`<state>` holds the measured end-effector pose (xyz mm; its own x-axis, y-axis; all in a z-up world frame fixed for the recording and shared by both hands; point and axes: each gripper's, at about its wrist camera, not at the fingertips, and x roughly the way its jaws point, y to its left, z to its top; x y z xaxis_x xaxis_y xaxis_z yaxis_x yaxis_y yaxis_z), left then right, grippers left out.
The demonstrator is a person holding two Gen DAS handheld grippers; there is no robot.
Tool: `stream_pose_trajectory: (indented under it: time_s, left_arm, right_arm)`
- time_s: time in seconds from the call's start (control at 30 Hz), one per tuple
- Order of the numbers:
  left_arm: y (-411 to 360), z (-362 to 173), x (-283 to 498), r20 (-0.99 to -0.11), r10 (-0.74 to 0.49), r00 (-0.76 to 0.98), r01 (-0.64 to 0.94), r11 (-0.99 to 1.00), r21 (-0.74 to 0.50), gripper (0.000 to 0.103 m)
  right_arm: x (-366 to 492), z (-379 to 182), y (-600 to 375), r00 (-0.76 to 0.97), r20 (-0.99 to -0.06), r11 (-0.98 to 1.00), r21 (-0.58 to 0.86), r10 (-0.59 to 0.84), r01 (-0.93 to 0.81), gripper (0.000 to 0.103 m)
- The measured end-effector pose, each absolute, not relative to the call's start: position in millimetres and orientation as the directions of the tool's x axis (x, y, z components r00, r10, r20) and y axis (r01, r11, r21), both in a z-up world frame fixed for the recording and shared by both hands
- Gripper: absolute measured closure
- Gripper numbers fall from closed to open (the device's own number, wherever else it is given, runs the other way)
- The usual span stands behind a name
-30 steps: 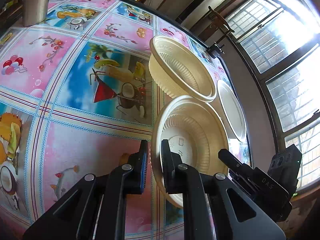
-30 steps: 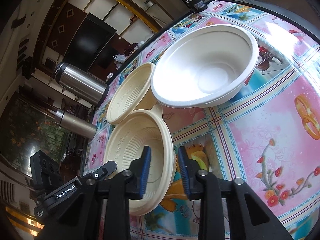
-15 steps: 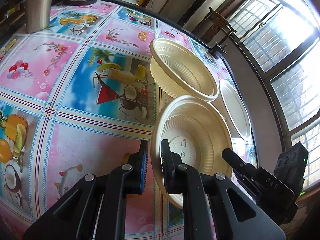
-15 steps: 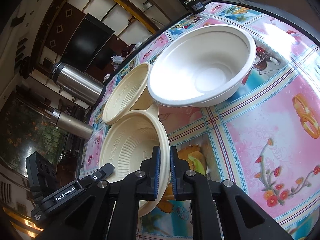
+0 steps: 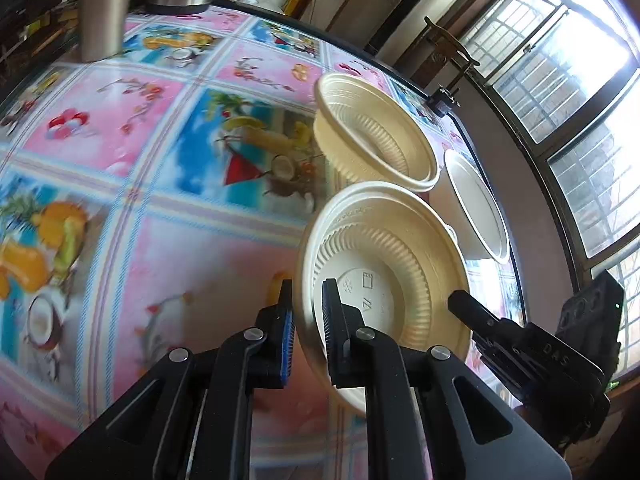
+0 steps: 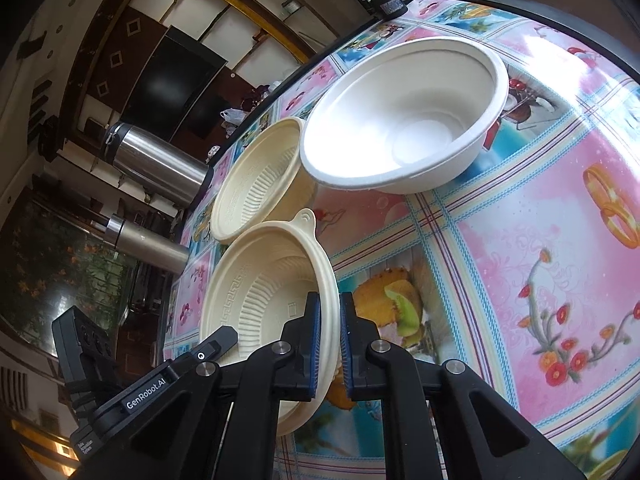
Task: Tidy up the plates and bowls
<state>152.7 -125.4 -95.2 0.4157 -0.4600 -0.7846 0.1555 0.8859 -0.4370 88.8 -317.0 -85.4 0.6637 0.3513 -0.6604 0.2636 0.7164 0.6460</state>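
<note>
A cream ribbed dish (image 5: 384, 280) with a small tab on its rim sits tilted over the patterned tablecloth, held from both sides. My left gripper (image 5: 308, 312) is shut on its near left rim. My right gripper (image 6: 330, 332) is shut on the opposite rim of the same dish (image 6: 260, 292). Just behind it rests a deeper cream ribbed bowl (image 5: 372, 136), also in the right wrist view (image 6: 256, 184). A smooth white bowl (image 6: 404, 120) stands beside that one, towards the window side (image 5: 476, 208).
Two steel flasks (image 6: 156, 164) (image 6: 140, 240) stand at the far end of the table (image 5: 120, 128). A small clamp device (image 6: 386, 2) sits at the table's edge by the window. Open tablecloth lies left of the dishes in the left wrist view.
My right gripper's jaws have closed onto the cream dish's rim. My left gripper has stayed shut on the other rim, and its view has tipped slightly.
</note>
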Motion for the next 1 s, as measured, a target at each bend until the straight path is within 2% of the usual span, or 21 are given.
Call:
stream_pose_trajectory:
  time_s: [0.43,1.0]
  left_arm:
    - [-74.2,-96.1,107.0,-0.799,-0.402,0.448,0.122,0.912,-0.391,0.093]
    - [-34.8,-93.1,31.3,-0.819,-0.365,0.443,0.183,0.931,-0.317,0.090]
  right_arm:
    - [67.3,-90.0,-274.3,0.632,-0.650,0.721,0.663,0.423,0.200,0.094]
    - [-0.3,-87.2,-227.7,0.606,-0.645,0.744,0.656,0.466,0.127,0.094]
